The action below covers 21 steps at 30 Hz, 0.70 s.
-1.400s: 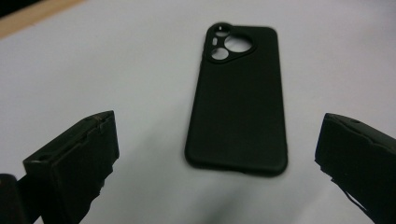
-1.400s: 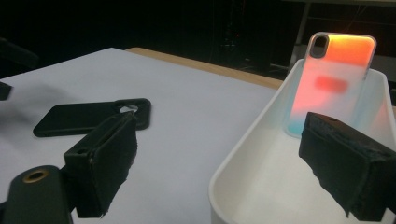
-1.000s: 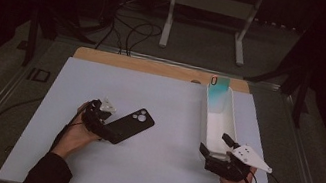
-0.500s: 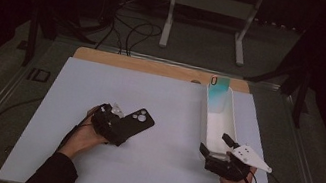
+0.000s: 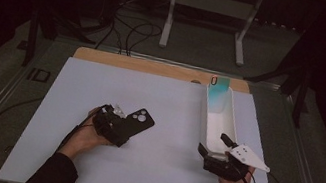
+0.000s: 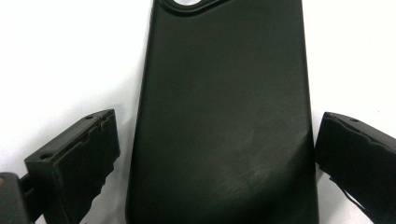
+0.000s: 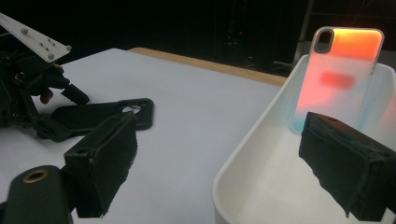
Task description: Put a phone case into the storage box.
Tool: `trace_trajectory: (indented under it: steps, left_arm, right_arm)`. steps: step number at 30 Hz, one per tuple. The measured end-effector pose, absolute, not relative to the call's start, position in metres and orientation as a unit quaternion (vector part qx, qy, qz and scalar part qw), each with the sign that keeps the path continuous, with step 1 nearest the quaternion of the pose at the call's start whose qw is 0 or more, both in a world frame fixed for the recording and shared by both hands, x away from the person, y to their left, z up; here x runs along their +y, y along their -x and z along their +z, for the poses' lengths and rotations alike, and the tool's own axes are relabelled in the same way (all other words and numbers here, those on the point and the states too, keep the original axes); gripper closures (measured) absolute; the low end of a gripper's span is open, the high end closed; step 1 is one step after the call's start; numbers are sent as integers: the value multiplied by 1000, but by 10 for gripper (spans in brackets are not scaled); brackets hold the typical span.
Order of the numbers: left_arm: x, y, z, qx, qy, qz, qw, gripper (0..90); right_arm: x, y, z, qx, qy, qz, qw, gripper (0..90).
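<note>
Left gripper [image 5: 114, 126] jaws spread wide, one on each side of the black phone case [image 6: 224, 116], not touching it; in the left gripper view there is white table in the gaps on both sides. The case lies flat on the white table [image 5: 155, 181], back up, camera cutout at its far end, left of centre.

Change: a second ago the left gripper sat further left, at the near-left end of the case. Now it has slid right and forward along it, so the jaws straddle the case body. The case itself has barely shifted. Reads as lining up for a pinch across the width; the grip is not closed yet.

Right gripper [image 5: 216, 154] jaws also spread, holding nothing, poised at the near end of the long white tray [image 5: 206, 124], one jaw over the tray, one outside. It hasn't moved over the last second. At the tray's far end a see-through iridescent phone case [image 7: 343, 70] leans upright against the end wall.

Likely next step: close on the black case and carry it right to the tray, well apart for now.
</note>
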State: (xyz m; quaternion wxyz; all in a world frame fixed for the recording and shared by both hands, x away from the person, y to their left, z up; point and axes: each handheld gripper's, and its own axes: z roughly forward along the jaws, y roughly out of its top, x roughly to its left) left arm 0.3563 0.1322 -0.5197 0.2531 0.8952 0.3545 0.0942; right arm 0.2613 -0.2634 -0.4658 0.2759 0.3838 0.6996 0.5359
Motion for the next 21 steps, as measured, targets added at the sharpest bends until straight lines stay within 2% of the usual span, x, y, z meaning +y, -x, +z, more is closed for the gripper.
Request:
trace_trajectory:
  steps: [3,6,13,21]
  left_arm:
    - [132,-355,-518,354,-896,95,251,41]
    - [130,-352,-515,346,-899,94,251,123]
    - [129,-352,-514,348,-899,93,247,147]
    - [135,-351,-514,364,-885,88,276,160]
  right_arm:
    - [-263,-261,-466,700,-384,535,276,114]
    - [-263,-262,-467,701,-384,535,274,114]
    - [-260,-262,-467,704,-380,533,274,114]
    - [-262,-262,-467,702,-384,535,272,114]
